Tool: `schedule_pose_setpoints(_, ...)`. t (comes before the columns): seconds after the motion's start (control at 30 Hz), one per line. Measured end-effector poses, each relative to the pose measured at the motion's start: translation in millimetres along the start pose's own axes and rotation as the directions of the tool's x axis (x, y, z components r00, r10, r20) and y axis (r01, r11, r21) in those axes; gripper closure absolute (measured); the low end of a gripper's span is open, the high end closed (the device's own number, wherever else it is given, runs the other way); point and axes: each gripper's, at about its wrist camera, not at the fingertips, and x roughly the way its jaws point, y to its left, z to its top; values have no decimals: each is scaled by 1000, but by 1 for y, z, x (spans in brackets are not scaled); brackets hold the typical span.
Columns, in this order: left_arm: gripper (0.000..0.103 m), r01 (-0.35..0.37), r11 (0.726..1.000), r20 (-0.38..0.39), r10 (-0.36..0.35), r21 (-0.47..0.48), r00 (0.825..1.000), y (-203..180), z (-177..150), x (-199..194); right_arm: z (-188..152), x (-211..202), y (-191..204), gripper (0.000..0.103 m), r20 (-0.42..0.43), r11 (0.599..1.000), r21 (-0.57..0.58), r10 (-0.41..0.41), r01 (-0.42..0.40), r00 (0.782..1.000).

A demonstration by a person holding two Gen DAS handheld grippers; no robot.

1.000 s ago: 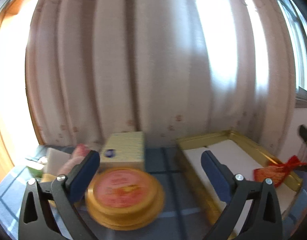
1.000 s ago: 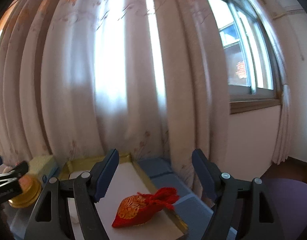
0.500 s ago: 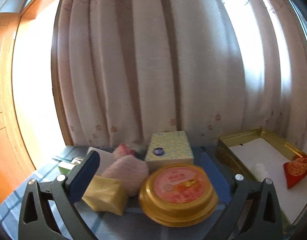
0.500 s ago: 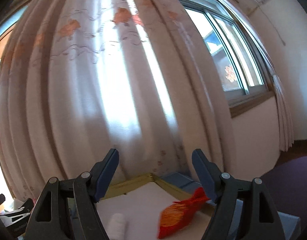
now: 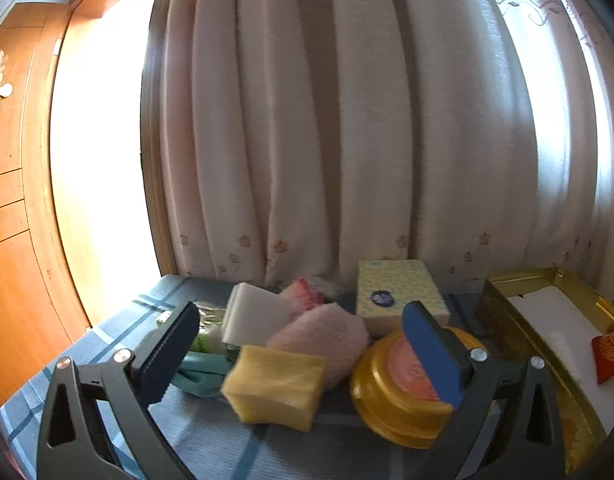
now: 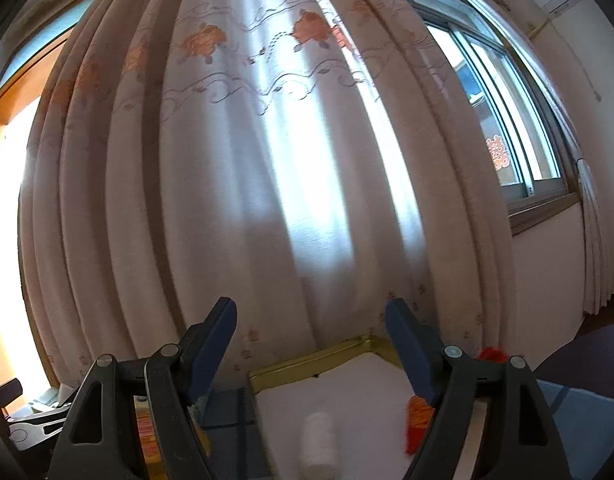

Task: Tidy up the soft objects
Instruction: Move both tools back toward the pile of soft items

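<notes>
Hovering released, your left gripper (image 5: 299, 344) frames the yellow foam sponge block (image 5: 275, 386) for pickup; your right gripper (image 6: 311, 344), also released, idles above the gold-rimmed tray (image 6: 307, 364).

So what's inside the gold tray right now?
The gold tray has a white lining, a red embroidered pouch near its right edge, and a small white roll. The right gripper finger covers part of the pouch.
</notes>
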Motion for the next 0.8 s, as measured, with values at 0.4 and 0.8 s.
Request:
schedule_pose_setpoints(0.4,1,-73,997,-7,73,-30,997,50,1,7,-13,5,57,24,-84,992,-13,123,-124,989)
schedule_pose_setpoints(0.8,1,-155,986,-21,154,-60,988,103,2,14,-26,3,102,24,-150,973,-24,222,-228,963)
